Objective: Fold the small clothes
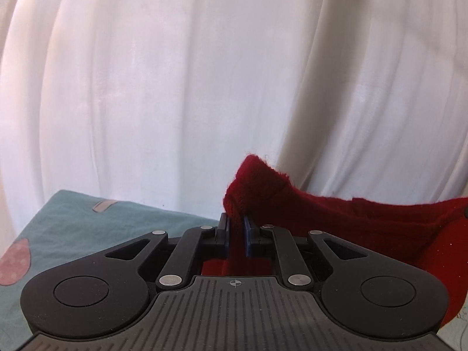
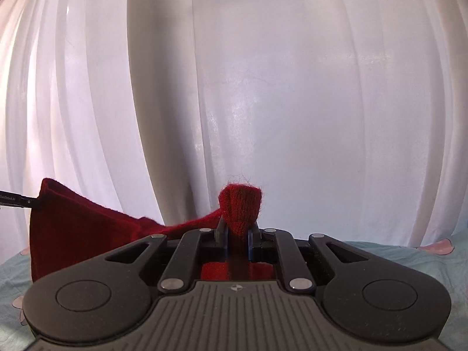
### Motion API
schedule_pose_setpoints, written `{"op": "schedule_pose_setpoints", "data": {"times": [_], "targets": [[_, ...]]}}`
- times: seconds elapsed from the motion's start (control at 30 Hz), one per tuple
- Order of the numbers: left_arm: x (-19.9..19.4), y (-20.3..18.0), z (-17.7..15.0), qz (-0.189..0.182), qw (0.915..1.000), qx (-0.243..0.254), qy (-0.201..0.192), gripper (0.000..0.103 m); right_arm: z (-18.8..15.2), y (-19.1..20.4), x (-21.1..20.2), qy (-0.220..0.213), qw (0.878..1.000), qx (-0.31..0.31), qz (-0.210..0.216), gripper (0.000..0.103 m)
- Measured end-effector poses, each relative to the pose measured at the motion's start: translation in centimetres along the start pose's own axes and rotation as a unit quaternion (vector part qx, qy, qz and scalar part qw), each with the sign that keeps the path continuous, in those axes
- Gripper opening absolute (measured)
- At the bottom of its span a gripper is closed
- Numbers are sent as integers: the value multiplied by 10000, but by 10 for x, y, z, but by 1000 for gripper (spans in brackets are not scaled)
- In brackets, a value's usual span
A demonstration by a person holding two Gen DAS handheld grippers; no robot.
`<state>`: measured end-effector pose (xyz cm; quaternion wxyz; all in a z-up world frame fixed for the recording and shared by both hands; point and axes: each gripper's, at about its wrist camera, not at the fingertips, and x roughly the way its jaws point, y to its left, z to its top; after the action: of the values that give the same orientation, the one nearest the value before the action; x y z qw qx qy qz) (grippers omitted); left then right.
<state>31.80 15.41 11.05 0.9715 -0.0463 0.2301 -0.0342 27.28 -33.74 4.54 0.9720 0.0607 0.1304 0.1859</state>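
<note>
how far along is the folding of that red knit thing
Done: both corners are picked up. The left gripper is shut on one corner of the red knit garment, and the right gripper is shut on another. In hand: the garment hangs stretched between them above the teal cloth, in front of the white curtain. Left: no fold is visible yet, so the folding and laying down remain.

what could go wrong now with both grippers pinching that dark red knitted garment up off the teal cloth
1. The left gripper and right gripper each clamp only a small bunched tuft of the dark red knitted garment, so a corner might slip out.
2. The knit sags between the two grips, so it may land creased on the teal patterned cloth.
3. The loose knit could snag on the blue pads.
</note>
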Motion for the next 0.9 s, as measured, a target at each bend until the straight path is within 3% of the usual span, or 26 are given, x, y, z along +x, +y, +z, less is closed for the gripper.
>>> {"op": "schedule_pose_setpoints", "data": {"times": [0.1,0.17,0.23,0.33,0.43,0.47,0.57,0.7,0.73,0.83,0.9], "targets": [[16,0,3,167,9998,32,86,12,2,-2,8,-75,10000,18,59,11],[37,5,-1,249,9993,-90,255,13,-3,-10,26,103,9999,122,-6,11],[65,14,-11,297,9969,-274,676,14,-15,-21,51,424,9986,200,-232,12],[101,19,-34,322,9894,-341,1377,24,-39,-42,87,1265,9894,533,-468,20],[119,21,-52,271,9827,-395,1789,46,-60,-49,104,1929,9786,556,-452,30],[123,20,-55,262,9819,-370,1841,52,-64,-51,106,2021,9770,556,-382,39],[128,15,-60,311,9811,-192,1899,52,-73,-51,113,2198,9729,702,-133,51],[142,2,-61,481,9782,79,2020,46,-78,-46,125,2300,9703,736,-129,48],[145,1,-61,546,9772,139,2048,36,-79,-44,124,2310,9700,748,-116,45],[153,-6,-63,635,9756,254,2084,15,-78,-34,129,2299,9712,620,-31,25],[150,-8,-61,661,9763,296,2042,10,-76,-29,127,2238,9736,450,-76,15]]}}
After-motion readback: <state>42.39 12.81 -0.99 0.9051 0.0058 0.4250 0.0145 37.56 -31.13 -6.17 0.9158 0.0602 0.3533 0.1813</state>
